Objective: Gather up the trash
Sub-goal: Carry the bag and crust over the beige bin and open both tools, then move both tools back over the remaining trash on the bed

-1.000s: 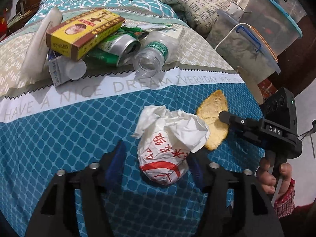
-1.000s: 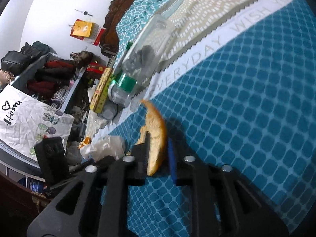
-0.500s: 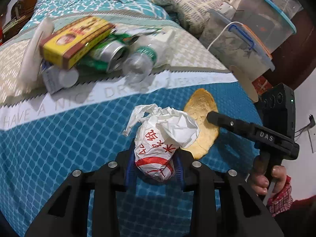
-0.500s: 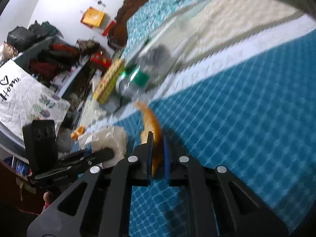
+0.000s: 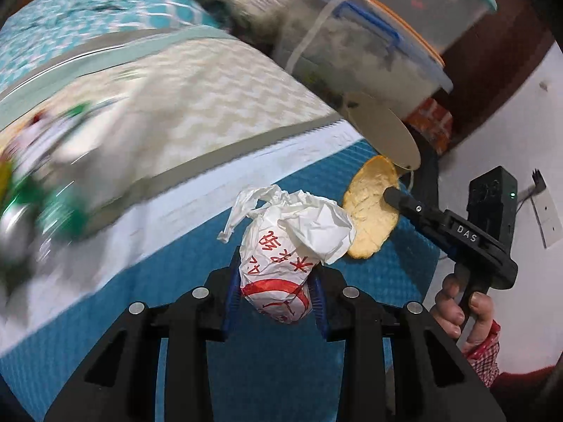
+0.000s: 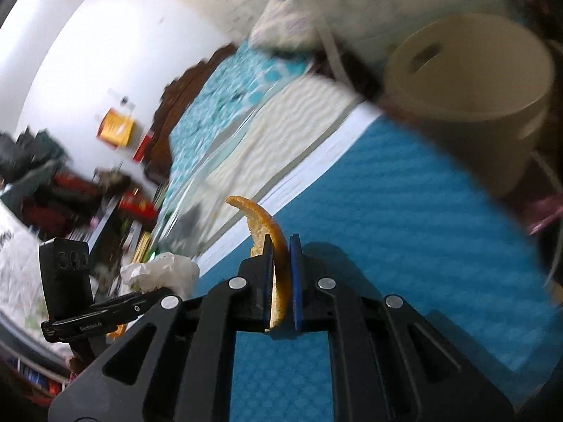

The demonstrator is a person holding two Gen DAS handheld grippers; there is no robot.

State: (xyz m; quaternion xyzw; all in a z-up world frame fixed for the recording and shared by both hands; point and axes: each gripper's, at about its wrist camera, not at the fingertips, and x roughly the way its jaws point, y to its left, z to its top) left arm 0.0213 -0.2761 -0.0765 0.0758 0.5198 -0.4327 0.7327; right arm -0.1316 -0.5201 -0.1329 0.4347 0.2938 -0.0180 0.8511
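Note:
My left gripper point(image 5: 276, 290) is shut on a crumpled white paper bag with red print point(image 5: 281, 253) and holds it above the blue bedspread point(image 5: 158, 281). My right gripper point(image 6: 280, 281) is shut on an orange peel point(image 6: 274, 242), held on edge between the blue pads. The peel point(image 5: 369, 214) and the right gripper also show in the left wrist view, just right of the bag. The bag point(image 6: 165, 274) and the left gripper show at the left of the right wrist view. A beige bin point(image 6: 468, 95) stands off the bed's edge, ahead and to the right.
A blurred pile of trash, with a can and a green-labelled bottle point(image 5: 31, 197), lies at the left on the bed. Clear lidded storage boxes point(image 5: 369, 45) stand beyond the bed's edge. The bin's rim point(image 5: 387, 133) is beside the peel.
Both grippers have lifted off the bed and swung right toward the beige bin, with the bag and the peel held. A second ago the left gripper was open around the bag.

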